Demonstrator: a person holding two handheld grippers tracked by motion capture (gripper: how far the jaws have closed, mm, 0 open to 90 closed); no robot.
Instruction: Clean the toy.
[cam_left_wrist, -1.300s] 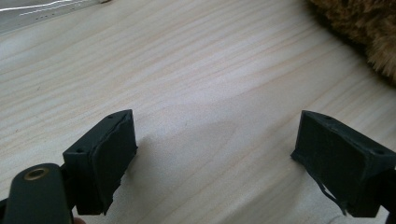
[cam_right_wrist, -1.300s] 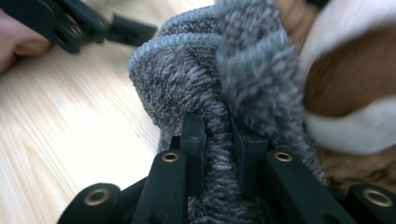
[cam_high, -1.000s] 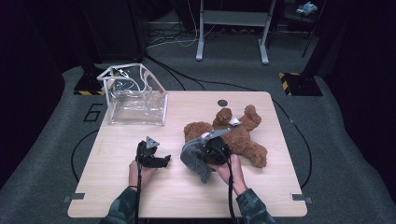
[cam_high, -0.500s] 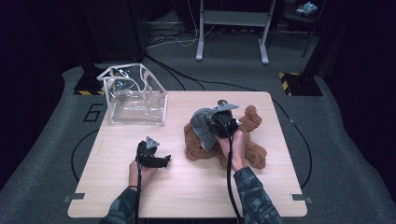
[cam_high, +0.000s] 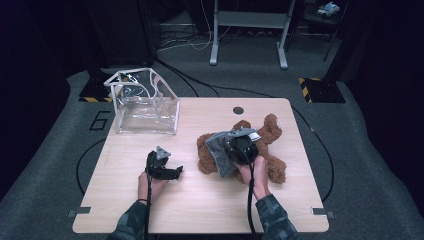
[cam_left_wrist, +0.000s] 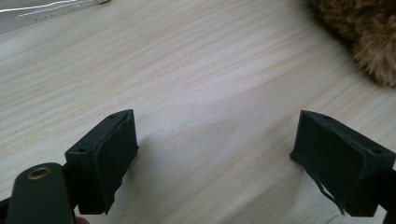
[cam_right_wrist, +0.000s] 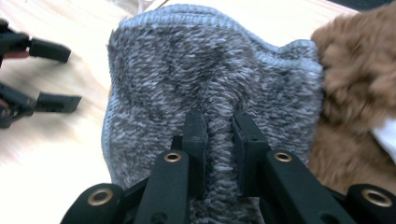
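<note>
A brown teddy bear (cam_high: 272, 165) lies on the right half of the wooden table (cam_high: 210, 210). My right gripper (cam_high: 241, 148) is over the bear's near left side, shut on a fold of grey knitted cloth (cam_high: 219, 152). In the right gripper view the jaws of my right gripper (cam_right_wrist: 219, 135) pinch a ridge of the grey cloth (cam_right_wrist: 201, 65), with the bear's fur (cam_right_wrist: 359, 70) to the right. My left gripper (cam_high: 176, 172) rests on the table left of the bear. In its own view the left gripper (cam_left_wrist: 217, 154) is open over bare wood, and bear fur (cam_left_wrist: 369, 37) shows at the top right.
A clear plastic container (cam_high: 145, 102) with white edging stands at the table's back left. A dark round hole (cam_high: 238, 110) sits near the far edge. Bare wood stretches along the front. Cables and a metal stand lie on the floor behind.
My right gripper carried the grey cloth away from the person over the bear, then drew back a little toward the near side. The left gripper stayed where it was.
</note>
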